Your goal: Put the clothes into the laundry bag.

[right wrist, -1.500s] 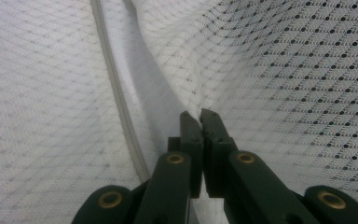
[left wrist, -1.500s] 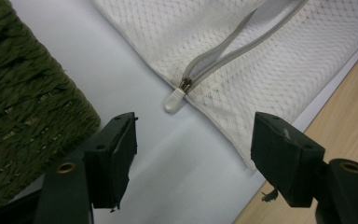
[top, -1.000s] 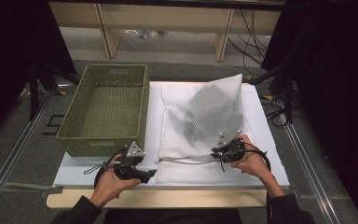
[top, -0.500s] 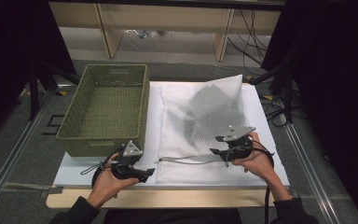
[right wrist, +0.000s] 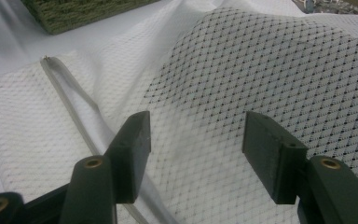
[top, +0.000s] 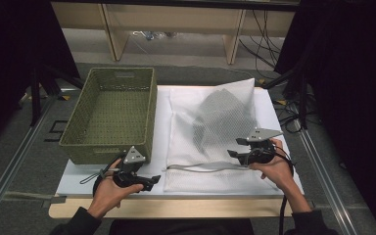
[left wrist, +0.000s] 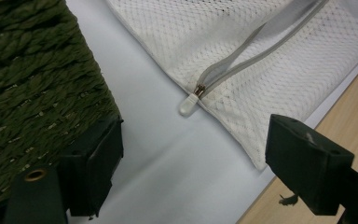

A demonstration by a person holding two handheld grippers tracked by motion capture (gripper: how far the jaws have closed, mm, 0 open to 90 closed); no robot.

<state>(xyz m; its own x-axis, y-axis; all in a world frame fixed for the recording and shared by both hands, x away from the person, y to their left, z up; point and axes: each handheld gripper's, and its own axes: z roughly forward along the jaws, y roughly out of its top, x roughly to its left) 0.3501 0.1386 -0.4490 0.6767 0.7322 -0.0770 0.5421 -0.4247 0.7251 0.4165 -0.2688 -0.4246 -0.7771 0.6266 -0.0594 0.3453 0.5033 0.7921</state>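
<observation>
- Nearest the table's front edge, the left gripper (top: 149, 183) is held low over the white mat (top: 81, 171), its jaws spread wide with nothing between them; seen from the left gripper view, bare mat lies in the gap.
- Just ahead of those jaws, the zipper pull (left wrist: 188, 103) is found at the near left corner of the mesh laundry bag (top: 210, 147), its pale tab lying on the mat and the grey zipper (left wrist: 256, 46) running away from it along the bag's front edge.
- Across the bag, the right gripper (top: 231, 153) is poised above the mesh on the right-hand side, jaws likewise parted and empty; netting is seen between them in the right gripper view, with the zipper passing by the left-hand jaw.
- The step is judged to be the approach to working the zipper: nothing has been grasped yet.
- What is called for next, most likely: the left jaws are to be brought forward onto the small tab and closed, while the fabric is pinned or pinched by the right so the slider can be drawn along.
- Inside the bag, a dark garment (top: 223, 115) is visible through the mesh, toward the far half.
- Further left, the green woven basket (top: 78, 144) stands empty beside the bag.
</observation>
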